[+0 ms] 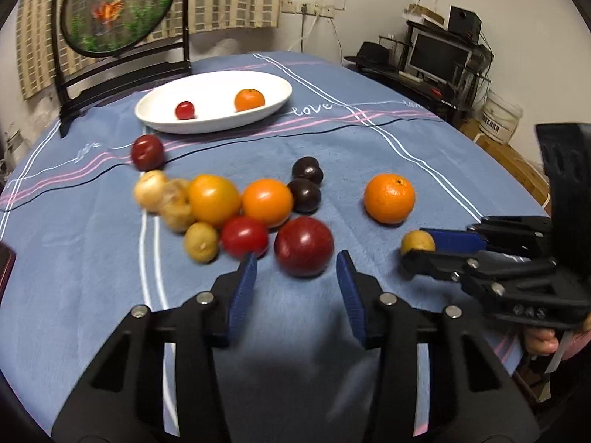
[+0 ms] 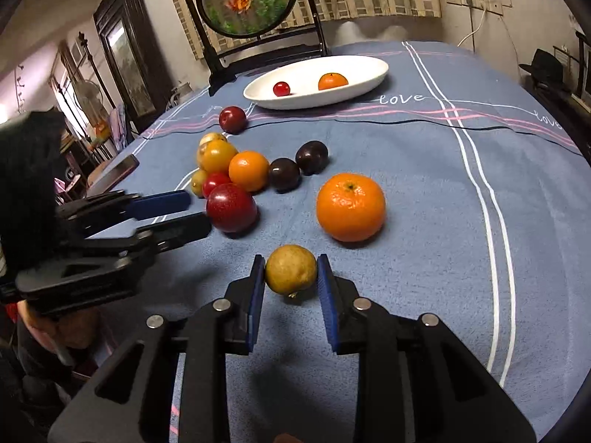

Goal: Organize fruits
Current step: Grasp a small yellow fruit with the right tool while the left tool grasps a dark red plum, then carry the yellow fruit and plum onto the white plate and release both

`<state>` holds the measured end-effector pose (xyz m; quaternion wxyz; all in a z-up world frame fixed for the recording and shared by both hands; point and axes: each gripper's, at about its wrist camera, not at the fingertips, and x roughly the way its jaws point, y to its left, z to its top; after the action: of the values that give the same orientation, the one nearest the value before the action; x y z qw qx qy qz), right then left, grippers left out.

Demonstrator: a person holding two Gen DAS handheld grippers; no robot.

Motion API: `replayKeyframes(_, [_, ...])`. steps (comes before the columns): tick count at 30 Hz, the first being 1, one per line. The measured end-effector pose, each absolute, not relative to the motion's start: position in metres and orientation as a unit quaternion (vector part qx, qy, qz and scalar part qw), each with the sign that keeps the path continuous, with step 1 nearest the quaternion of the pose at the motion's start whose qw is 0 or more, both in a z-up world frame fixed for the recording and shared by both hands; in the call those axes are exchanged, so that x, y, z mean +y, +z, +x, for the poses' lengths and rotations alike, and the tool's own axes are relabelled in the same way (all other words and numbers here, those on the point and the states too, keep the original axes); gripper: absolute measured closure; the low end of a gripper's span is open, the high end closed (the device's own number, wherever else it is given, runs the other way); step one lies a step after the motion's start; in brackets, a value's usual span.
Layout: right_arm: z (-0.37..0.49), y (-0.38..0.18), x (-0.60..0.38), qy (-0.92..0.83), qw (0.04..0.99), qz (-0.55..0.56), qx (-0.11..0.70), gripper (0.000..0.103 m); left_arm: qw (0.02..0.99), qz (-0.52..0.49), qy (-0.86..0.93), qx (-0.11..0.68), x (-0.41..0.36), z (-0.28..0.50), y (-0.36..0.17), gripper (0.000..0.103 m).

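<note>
right tongs [image 2: 291,273] clamped on small yellow fruit [image 2: 291,272] lower centre, left tongs [image 1: 295,271] spread before red plum [image 1: 304,246], white dish [image 1: 214,101] upper left

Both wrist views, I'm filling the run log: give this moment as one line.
right gripper: shut on yellow fruit | left gripper: open near red plum | plate: two fruits

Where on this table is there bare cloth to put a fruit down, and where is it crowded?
Bare cloth lies right of the big orange, out past the white stripes, and between that orange and the white dish. The dish itself holds only a small red fruit and an orange. It is crowded left of the two dark plums, where the fruits touch.
</note>
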<state>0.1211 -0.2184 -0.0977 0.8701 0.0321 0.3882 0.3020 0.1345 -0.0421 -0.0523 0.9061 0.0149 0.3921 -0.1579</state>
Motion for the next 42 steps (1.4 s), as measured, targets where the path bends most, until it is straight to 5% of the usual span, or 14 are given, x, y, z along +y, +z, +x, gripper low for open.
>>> replayKeyframes(15, [0.119,-0.097,-0.219,0.315,0.870,0.036,0.378,0.074,0.886,0.043,-0.165,0.430,-0.062,0.167,-0.062,0.054])
replayKeyframes(27, [0.118,-0.097,-0.220,0.312,0.871,0.036,0.378,0.074,0.883,0.016,-0.163,0.440,-0.052,0.168,-0.065,0.063])
replayKeyframes(42, [0.152,-0.049,-0.199,0.339,0.873,0.058,0.345,0.074,0.905,-0.052,-0.169,0.387,0.003,0.178,-0.014,0.063])
